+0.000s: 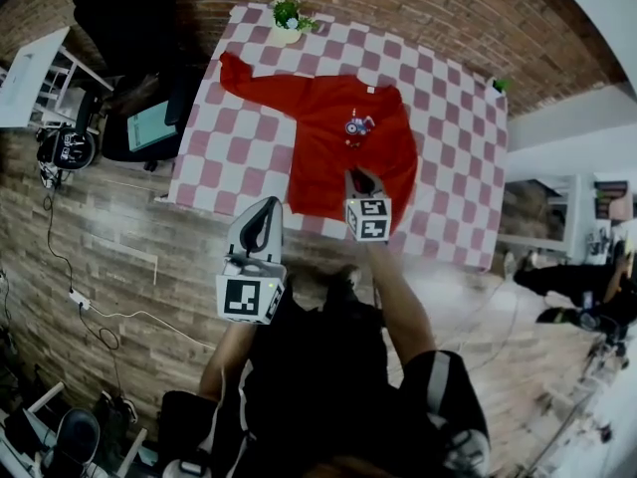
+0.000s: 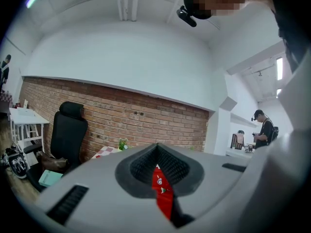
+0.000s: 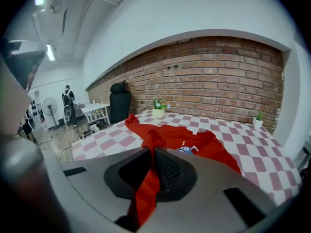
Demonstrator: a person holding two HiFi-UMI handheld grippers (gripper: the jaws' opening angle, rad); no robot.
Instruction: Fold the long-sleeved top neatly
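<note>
From where I stand, the weak spot is on the left. The left gripper (image 1: pixel 262 213) hangs just off the near edge of the table (image 1: pixel 453 172), its jaws pressed together with nothing in them. The red seen through its slit looks to me like the garment lying beyond, not cloth it has caught. So the long-sleeved top (image 1: pixel 333 132), spread on the checked cloth, is controlled at one point only.

The right gripper (image 1: pixel 361 181) sits over the near part of the body, its jaws nipped tight on a narrow strip of red fabric. I can't tell whether that strip is a cuff or the hem.

A one-point pull could drag the whole garment instead of folding it, skewing the crease or bunching the body. The pinch is thin, so the fabric might also slip out partway. If the top slides, the spread sleeve (image 1: pixel 261 83) could brush the potted plant (image 1: pixel 287 18) near its cuff.

The sleeve reaches toward the far left corner. The body's long axis runs from the near edge to the brick-wall side, leaning slightly right. The collar (image 1: pixel 370 91) points away from the person and the hem lies nearest them. On the right side, no second sleeve shows stretched out.
</note>
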